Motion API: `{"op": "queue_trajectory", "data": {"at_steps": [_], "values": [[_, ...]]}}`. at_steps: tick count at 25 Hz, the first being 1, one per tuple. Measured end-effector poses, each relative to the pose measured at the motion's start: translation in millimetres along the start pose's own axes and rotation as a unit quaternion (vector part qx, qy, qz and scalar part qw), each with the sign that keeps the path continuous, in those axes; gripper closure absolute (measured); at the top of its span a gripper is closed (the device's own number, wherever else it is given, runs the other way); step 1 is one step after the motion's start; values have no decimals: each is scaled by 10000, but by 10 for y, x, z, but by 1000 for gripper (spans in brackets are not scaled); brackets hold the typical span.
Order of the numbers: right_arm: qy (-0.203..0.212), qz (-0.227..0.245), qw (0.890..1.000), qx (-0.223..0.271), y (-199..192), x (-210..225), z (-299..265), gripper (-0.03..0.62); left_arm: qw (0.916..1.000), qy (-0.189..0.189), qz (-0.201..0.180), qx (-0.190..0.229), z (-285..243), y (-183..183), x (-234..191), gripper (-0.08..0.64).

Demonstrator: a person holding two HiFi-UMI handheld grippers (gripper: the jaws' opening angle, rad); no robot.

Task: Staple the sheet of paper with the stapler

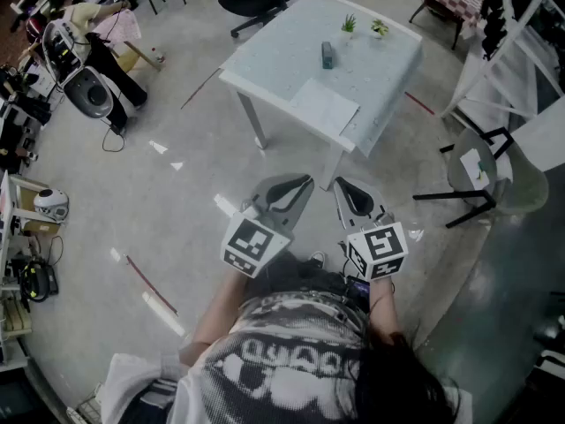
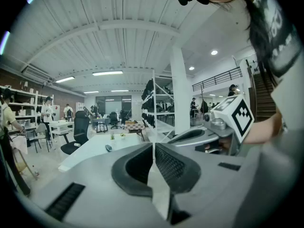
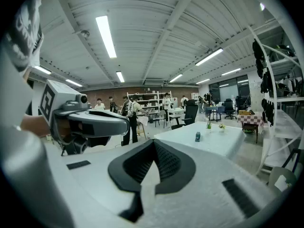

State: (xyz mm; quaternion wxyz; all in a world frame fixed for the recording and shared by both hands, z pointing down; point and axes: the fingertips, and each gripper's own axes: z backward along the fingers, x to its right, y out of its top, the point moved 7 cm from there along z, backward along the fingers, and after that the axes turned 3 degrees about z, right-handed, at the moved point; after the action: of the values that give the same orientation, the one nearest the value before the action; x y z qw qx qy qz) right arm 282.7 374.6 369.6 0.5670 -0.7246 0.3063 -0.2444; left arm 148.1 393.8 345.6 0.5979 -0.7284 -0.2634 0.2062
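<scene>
The left gripper (image 1: 298, 186) and the right gripper (image 1: 342, 188) are being held side by side, well short of the white table (image 1: 393, 64). Both pairs of jaws are being held pressed together, gripping nothing. The stapler (image 1: 327, 56) and the sheet of paper (image 1: 325, 106) are being borne, apart, by the table.

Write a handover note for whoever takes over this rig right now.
Left gripper: shut, empty.
Right gripper: shut, empty.
Both are held in front of the person, well short of the table.
The stapler is near the table's middle. The sheet of paper lies flat at the near edge, apart from it.
Done: nothing yet, neither thing touched.
Left: go to the table, pick up the stapler, staple the sheet.
</scene>
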Motion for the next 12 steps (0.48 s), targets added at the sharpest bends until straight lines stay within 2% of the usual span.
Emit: {"op": "queue_trajectory", "data": {"at_steps": [5,12], "values": [[59,-96,9999,58,-72,32,10,600,9999,126,4,-16,-7,-37,12,549],[302,-272,9992,-26,-192,110,-100,600,9990,309,84,-326,-3,-146,-9,549]]}}
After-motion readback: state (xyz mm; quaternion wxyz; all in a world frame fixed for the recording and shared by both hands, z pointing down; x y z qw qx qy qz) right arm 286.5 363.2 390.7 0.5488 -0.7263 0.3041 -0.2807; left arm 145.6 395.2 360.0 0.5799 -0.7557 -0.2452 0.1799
